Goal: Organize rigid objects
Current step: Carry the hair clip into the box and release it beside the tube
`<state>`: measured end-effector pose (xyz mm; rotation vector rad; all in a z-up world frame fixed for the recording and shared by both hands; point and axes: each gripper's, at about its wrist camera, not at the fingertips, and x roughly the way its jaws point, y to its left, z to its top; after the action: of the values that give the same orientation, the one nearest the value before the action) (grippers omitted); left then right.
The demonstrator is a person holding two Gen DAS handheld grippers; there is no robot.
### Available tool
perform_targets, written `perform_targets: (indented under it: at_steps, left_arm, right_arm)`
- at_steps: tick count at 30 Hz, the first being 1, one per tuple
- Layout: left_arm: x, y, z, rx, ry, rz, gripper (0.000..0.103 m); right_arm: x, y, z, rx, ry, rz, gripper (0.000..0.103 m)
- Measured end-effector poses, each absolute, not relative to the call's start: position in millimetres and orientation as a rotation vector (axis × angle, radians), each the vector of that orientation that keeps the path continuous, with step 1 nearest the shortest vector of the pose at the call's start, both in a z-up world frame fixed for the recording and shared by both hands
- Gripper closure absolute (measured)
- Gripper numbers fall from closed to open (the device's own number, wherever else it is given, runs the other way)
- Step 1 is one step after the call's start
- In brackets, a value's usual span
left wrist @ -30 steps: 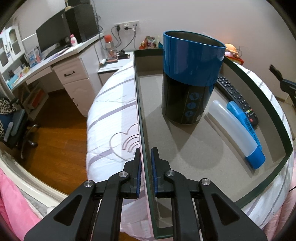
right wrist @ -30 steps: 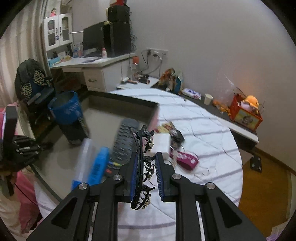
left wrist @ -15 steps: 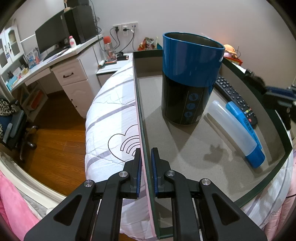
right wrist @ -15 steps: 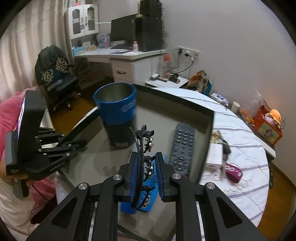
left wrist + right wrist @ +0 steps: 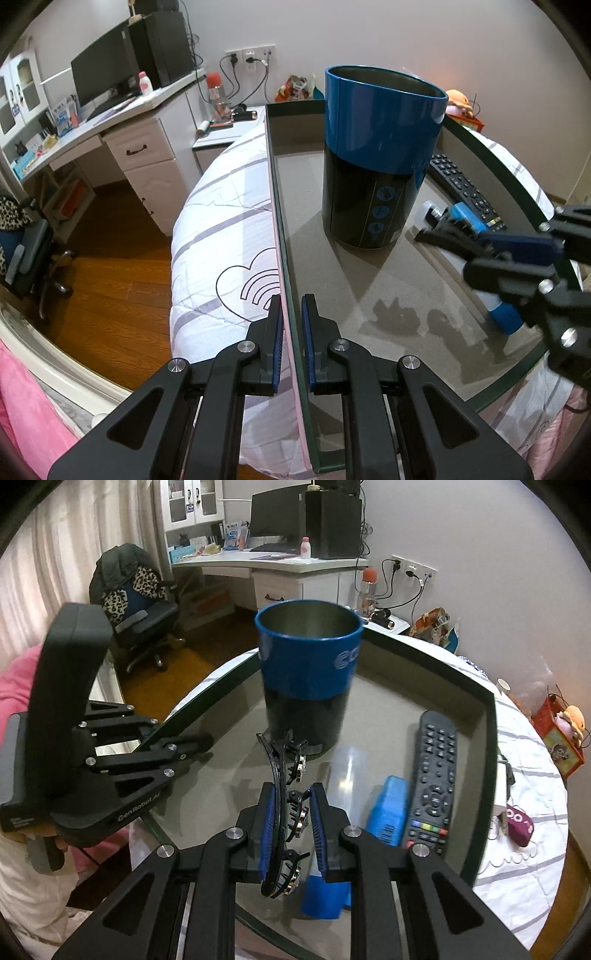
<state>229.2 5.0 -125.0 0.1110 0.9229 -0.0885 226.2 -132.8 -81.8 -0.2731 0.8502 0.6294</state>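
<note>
black toothed hair clip [image 5: 286,812] pinched upright in the right gripper [image 5: 293,825], carried over the tray for stowing.
left gripper [image 5: 291,343] is clamped on the tray's near wall [image 5: 286,258], likely to steady it on the soft bed. ahead of the clip stands the blue cup [image 5: 308,675]; remote [image 5: 432,775] to its right. the clip's lower end is hidden by the jaws, and the blue bottle [image 5: 388,808] is partly covered.

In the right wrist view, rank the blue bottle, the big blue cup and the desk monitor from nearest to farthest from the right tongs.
1. Blue bottle: just right of the right tongs, lying in the tray.
2. Blue cup: standing straight ahead, mid-tray.
3. Monitor: on the desk, far across the room.
</note>
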Motion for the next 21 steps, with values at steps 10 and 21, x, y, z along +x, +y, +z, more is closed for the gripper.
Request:
perform_targets:
  at_steps: [10, 21]
  left_arm:
    - [228, 4, -125, 0.11, 0.923, -0.089, 0.095]
    - [227, 3, -126, 0.11, 0.923, -0.089, 0.095]
  right_arm:
    - [232, -123, -95, -0.26, 0.886, 0.609, 0.084]
    - [231, -122, -98, -0.221, 0.877, 0.588, 0.084]
